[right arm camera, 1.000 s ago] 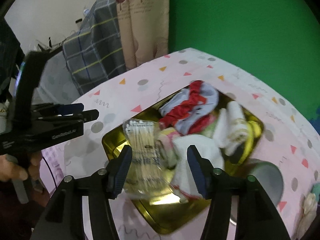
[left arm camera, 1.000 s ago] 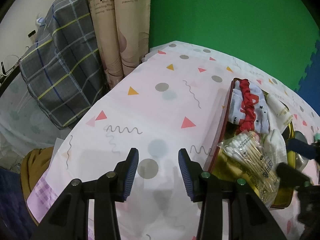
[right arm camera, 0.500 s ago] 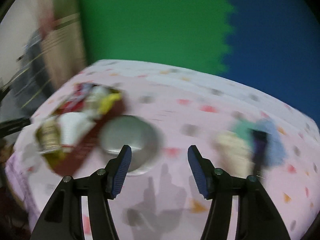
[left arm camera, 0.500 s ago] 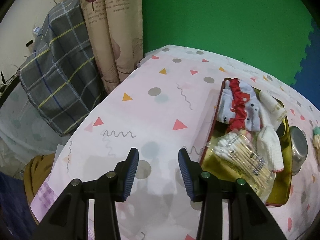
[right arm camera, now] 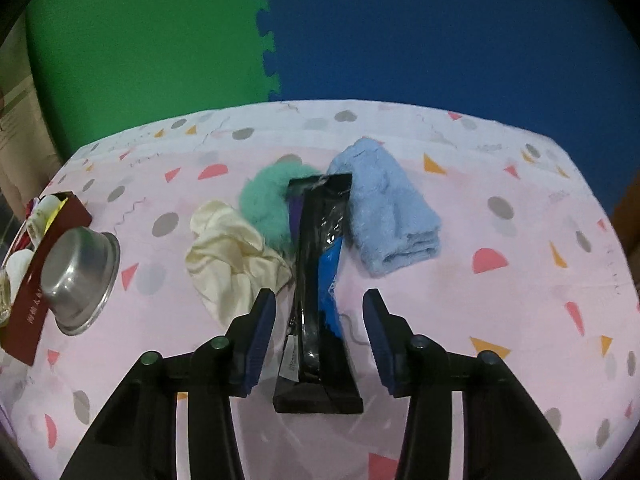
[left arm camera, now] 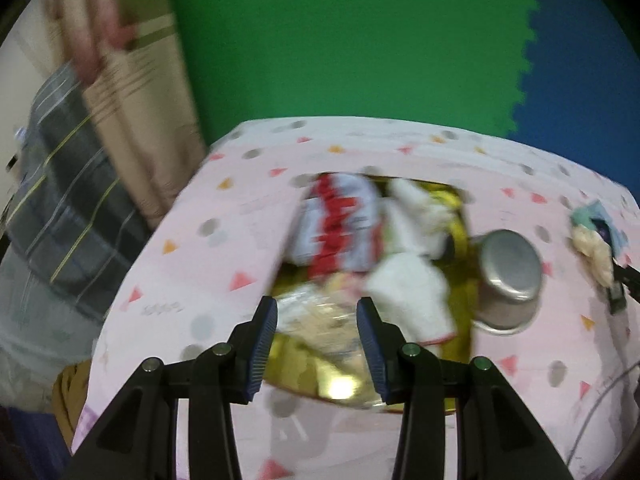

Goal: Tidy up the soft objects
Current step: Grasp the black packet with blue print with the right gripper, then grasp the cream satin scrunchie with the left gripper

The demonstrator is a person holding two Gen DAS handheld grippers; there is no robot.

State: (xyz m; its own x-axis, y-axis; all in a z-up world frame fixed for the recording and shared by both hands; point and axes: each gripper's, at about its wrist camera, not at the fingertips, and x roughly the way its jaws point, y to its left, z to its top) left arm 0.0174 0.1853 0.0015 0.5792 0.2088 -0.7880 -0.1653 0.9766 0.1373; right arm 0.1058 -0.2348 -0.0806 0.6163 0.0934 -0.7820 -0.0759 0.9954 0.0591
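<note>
On the pink tablecloth a folded blue towel [right arm camera: 388,216], a teal fluffy piece [right arm camera: 266,204] and a cream cloth [right arm camera: 228,248] lie together. A long black packet [right arm camera: 320,264] lies across them. My right gripper [right arm camera: 319,308] straddles that packet's near half; its jaws are closing, with gaps still showing on both sides. My left gripper [left arm camera: 316,316] hangs open over the gold tray [left arm camera: 304,372], which holds red-and-white socks [left arm camera: 340,220], white cloths [left arm camera: 408,292] and a bag of cotton swabs [left arm camera: 316,332]. This view is blurred.
An upturned steel bowl [right arm camera: 76,276] sits beside the tray's dark red wall [right arm camera: 28,312], left of the cloths. In the left view the bowl [left arm camera: 510,276] lies right of the tray. A green and blue foam wall stands behind the table. Curtains and a plaid cloth hang at far left.
My right gripper swung from above the tray to the cloth pile and now has the black packet between its fingers. My left gripper moved from bare tablecloth to over the tray.
</note>
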